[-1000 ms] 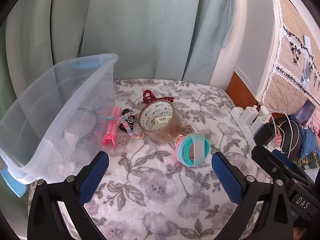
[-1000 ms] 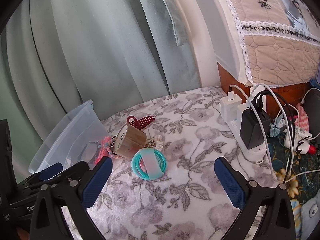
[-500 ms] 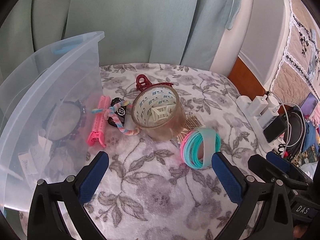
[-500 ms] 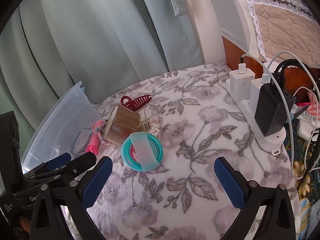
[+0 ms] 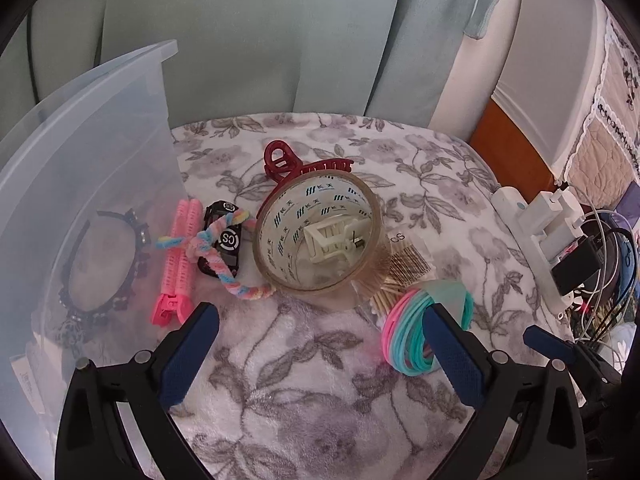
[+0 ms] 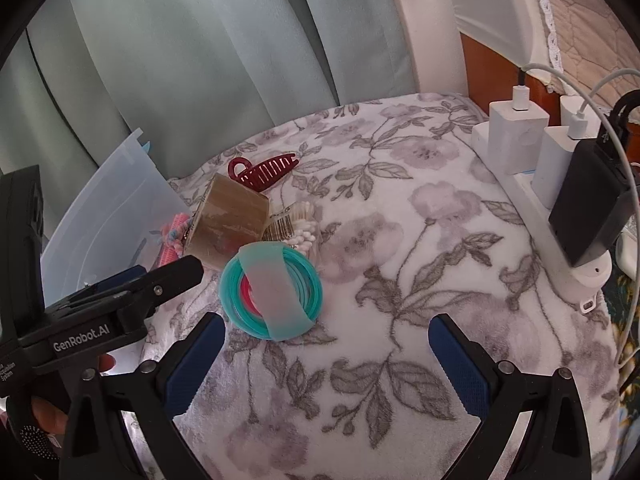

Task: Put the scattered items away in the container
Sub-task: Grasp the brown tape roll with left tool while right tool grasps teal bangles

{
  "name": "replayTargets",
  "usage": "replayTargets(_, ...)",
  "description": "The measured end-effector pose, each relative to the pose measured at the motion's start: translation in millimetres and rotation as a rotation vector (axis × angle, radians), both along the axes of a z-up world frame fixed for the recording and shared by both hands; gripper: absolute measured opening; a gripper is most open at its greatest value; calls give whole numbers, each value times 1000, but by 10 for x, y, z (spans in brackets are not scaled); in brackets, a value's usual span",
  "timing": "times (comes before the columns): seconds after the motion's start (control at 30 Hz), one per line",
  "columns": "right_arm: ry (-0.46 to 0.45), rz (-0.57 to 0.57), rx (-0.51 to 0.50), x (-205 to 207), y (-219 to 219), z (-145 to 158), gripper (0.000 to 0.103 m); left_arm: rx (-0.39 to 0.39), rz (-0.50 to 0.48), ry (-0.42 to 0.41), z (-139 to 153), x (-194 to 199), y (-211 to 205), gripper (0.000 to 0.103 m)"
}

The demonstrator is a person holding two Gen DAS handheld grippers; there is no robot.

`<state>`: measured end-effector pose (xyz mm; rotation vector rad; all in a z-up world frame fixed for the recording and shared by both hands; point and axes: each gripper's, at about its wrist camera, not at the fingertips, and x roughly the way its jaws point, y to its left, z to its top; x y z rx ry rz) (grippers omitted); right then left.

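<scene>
Clear plastic container [image 5: 100,152] holds one beaded headband [image 5: 136,256] (little else); tape roll [image 5: 320,232], claw clip [image 5: 288,164], bangles [image 6: 272,292] remain out. Both grippers' jaws spread, empty.

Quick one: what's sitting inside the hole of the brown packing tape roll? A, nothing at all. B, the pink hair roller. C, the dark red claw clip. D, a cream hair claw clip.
D: the left wrist view looks down into the tape roll and shows a cream claw clip inside its core, while the dark red clip lies behind the roll.
</scene>
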<state>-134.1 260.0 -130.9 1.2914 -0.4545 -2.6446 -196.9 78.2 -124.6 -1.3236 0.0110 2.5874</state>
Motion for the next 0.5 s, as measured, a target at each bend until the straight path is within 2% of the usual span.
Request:
replayTargets(0.17,-21,36,-1,-96,-96,-86,103,2,-15,6,-18,-131,16,95)
replayTargets(0.27,-23,54,8,-143,-168,-113,103,1,-31,7,-27,-198,47,85)
replayTargets(0.4,-25,83,26,-219,-274,-146,101,2,-50,7,-48,-274,89,84)
replayTargets(0.5,-23,91,31,-271,-332,-163,98,-1,-66,3,-67,-323,125,76)
